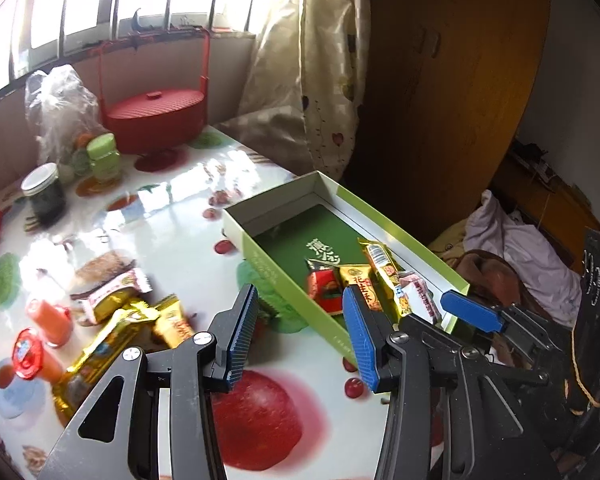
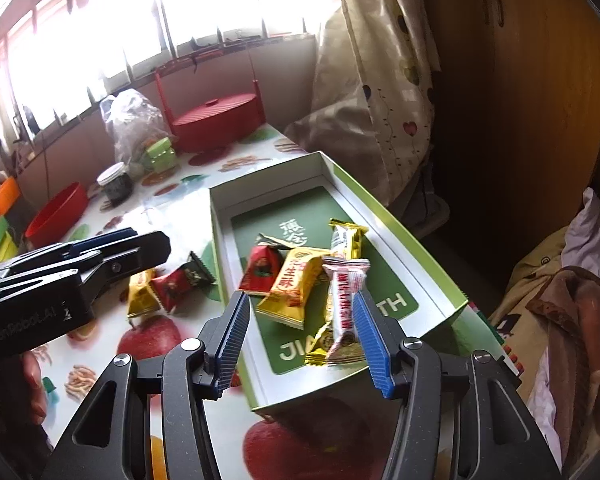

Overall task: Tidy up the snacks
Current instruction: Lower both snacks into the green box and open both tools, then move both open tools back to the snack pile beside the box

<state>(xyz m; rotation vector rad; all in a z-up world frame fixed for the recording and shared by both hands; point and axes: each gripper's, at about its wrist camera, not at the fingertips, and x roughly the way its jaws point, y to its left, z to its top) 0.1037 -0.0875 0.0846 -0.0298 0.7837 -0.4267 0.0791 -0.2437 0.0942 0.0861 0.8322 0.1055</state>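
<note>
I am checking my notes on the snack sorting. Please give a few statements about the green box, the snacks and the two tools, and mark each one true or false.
1. The green box already holds several wrapped snacks. True.
2. The right tool is shut on a snack. False: its fingers stand apart over the box, gripping nothing.
3. Some snacks lie on the table outside the box. True.
4. The red basket has no lid. False: a red lid covers it.
5. The left tool is open. True.
</note>
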